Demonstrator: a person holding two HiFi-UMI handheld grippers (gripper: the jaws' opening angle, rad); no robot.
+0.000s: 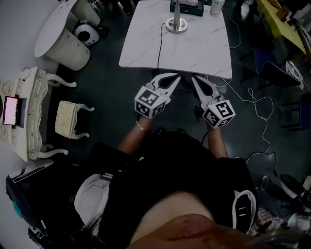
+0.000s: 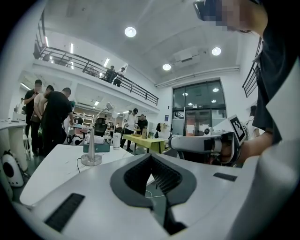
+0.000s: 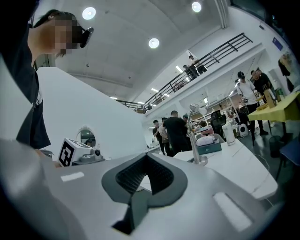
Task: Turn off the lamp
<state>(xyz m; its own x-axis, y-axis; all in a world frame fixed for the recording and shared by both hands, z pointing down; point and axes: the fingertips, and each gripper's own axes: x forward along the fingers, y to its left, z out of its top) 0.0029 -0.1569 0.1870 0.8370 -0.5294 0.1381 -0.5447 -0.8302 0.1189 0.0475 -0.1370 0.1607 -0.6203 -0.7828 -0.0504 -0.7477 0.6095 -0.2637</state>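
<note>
Left tongs (image 1: 176, 78): shut, tips pressed together, nothing gripped. Right tongs (image 1: 195, 79): likewise shut and empty. Both held side by side at the near edge of the white marbled counter (image 1: 194, 56), pointing roughly level toward its far side.

Lamp (image 1: 177, 23) upright on a round metal base near the far edge of the counter, well apart from both tongs. Thin stem rising from the base, in the left gripper view topped by a small tilted head. Black cord (image 1: 159, 46) trailing from the base across the counter to the near edge, close to the left tongs.

Just behind the lamp, a teal box (image 1: 187, 8). To the right of the box, a white container (image 1: 216, 7).

On the dark floor to the left, a small cream stool (image 1: 68, 119) beside a white carved dresser (image 1: 29, 121). To the right, a loose white cable (image 1: 260, 104) looping across the floor. In both gripper views, several people (image 2: 51, 117) standing beyond the counter, more up on a railed balcony.
</note>
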